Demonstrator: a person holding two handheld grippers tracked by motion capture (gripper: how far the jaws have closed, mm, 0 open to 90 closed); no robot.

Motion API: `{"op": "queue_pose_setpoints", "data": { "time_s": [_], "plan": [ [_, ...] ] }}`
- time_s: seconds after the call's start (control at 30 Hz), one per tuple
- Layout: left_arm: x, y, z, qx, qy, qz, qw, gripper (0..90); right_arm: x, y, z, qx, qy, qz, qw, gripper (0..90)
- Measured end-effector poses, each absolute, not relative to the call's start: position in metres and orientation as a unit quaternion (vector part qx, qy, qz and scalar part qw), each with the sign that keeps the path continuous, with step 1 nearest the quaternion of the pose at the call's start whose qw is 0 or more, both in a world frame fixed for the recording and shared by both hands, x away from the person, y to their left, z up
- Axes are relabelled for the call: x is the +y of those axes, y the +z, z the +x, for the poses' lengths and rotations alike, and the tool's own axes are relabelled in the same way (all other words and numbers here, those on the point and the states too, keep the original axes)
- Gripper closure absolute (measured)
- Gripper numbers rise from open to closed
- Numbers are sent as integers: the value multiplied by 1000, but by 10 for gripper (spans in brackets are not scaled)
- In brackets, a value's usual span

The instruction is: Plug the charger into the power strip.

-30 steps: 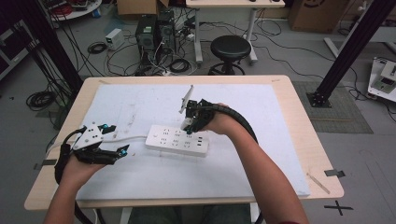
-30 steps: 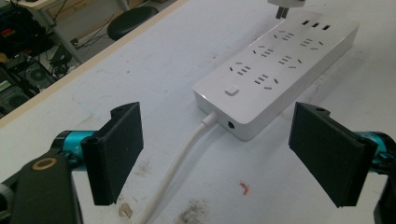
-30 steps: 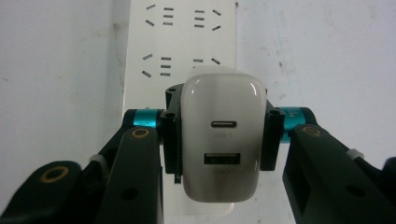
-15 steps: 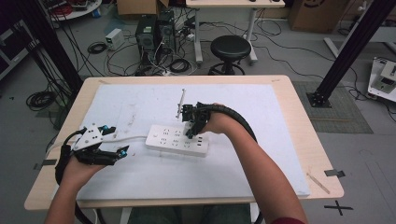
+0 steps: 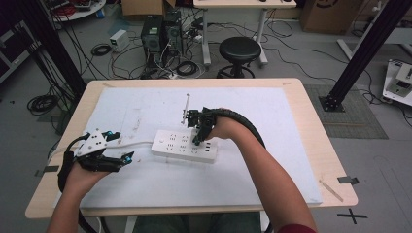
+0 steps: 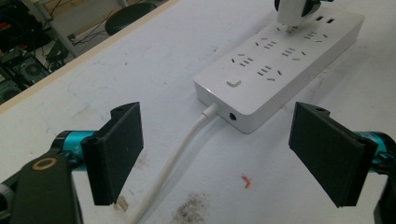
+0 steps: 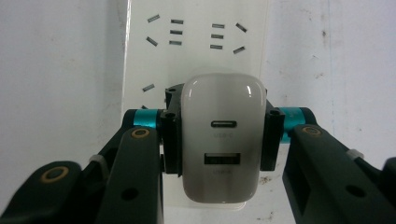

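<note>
A white, rounded USB charger block (image 7: 220,140) is clamped by its sides between the closed jaws of the right gripper (image 7: 219,140), directly above the long white plastic power strip (image 5: 184,145) lying on the white table mat (image 5: 145,189). Its pins appear to be just meeting a socket, though this is partly hidden, so the block is best kept upright and pressed straight down. The left gripper (image 6: 229,154) is held wide open and empty near the strip's white cable (image 6: 173,163).

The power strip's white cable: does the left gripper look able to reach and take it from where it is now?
Probably yes. The left gripper is open, and the white cable lies on the mat between its jaws, with nothing over it. The right gripper is busy farther off, holding the charger over the power strip.
</note>
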State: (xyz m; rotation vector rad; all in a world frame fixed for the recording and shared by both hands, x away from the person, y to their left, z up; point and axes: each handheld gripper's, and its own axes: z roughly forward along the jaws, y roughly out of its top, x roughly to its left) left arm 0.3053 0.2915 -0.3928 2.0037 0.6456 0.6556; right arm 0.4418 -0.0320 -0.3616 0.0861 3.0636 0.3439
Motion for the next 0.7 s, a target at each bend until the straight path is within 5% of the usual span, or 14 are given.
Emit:
{"op": "queue_pose_setpoints", "data": {
  "time_s": [0.7],
  "plan": [
    [281,-394,311,256,263,814,450,177,-16,-370,440,996,73,41,32,636]
  ]
}}
